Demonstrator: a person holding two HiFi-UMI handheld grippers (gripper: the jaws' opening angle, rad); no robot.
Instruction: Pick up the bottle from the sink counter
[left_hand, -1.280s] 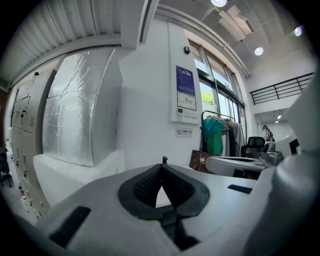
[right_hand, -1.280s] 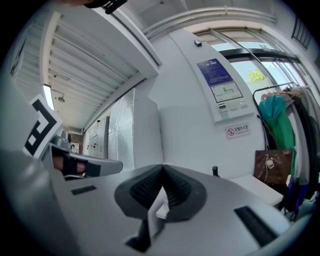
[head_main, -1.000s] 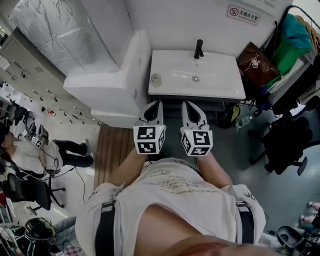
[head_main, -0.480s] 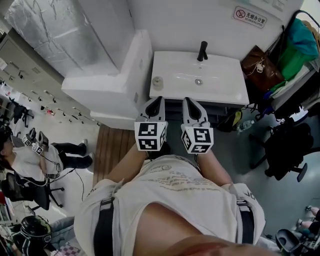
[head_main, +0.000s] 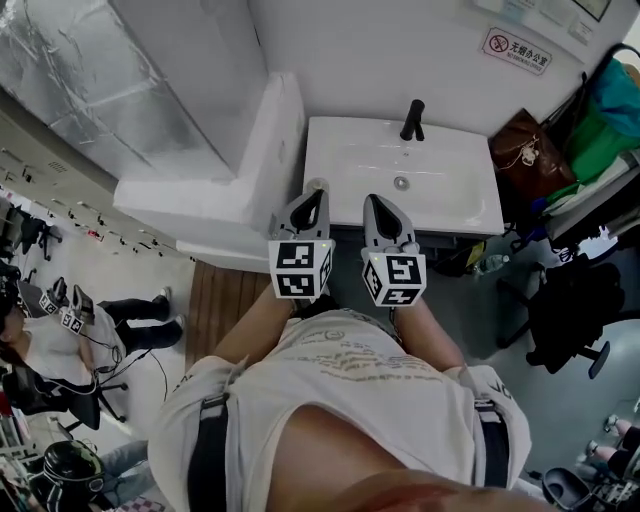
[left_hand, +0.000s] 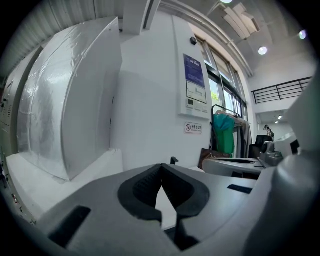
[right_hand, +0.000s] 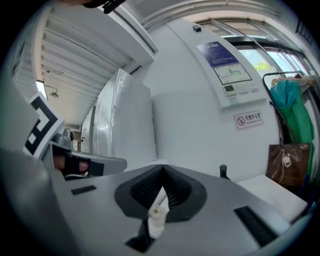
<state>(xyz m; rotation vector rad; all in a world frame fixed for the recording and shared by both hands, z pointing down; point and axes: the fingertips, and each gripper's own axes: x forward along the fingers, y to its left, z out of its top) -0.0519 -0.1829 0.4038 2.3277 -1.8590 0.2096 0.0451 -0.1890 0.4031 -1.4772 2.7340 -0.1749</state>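
A small pale bottle (head_main: 318, 185) stands on the front left corner of the white sink counter (head_main: 470, 212). In the head view my left gripper (head_main: 314, 197) points at it, its tip just short of the bottle, jaws shut and empty. My right gripper (head_main: 372, 201) is beside it at the counter's front edge, also shut with nothing held. In the right gripper view the bottle (right_hand: 156, 220) shows through the hollow behind the closed tips (right_hand: 162, 169), still some way ahead. The left gripper view shows closed tips (left_hand: 161, 167) and no bottle.
A black tap (head_main: 412, 118) stands at the back of the basin (head_main: 400, 165). A big white box-shaped unit (head_main: 215, 190) adjoins the sink on the left. Brown bag (head_main: 528, 150), hanging clothes and a black chair (head_main: 575, 295) are at the right. A person (head_main: 55, 345) sits far left.
Both grippers have come forward toward the sink; their tips now reach its front edge and the left tip nears the bottle. Both stayed shut.
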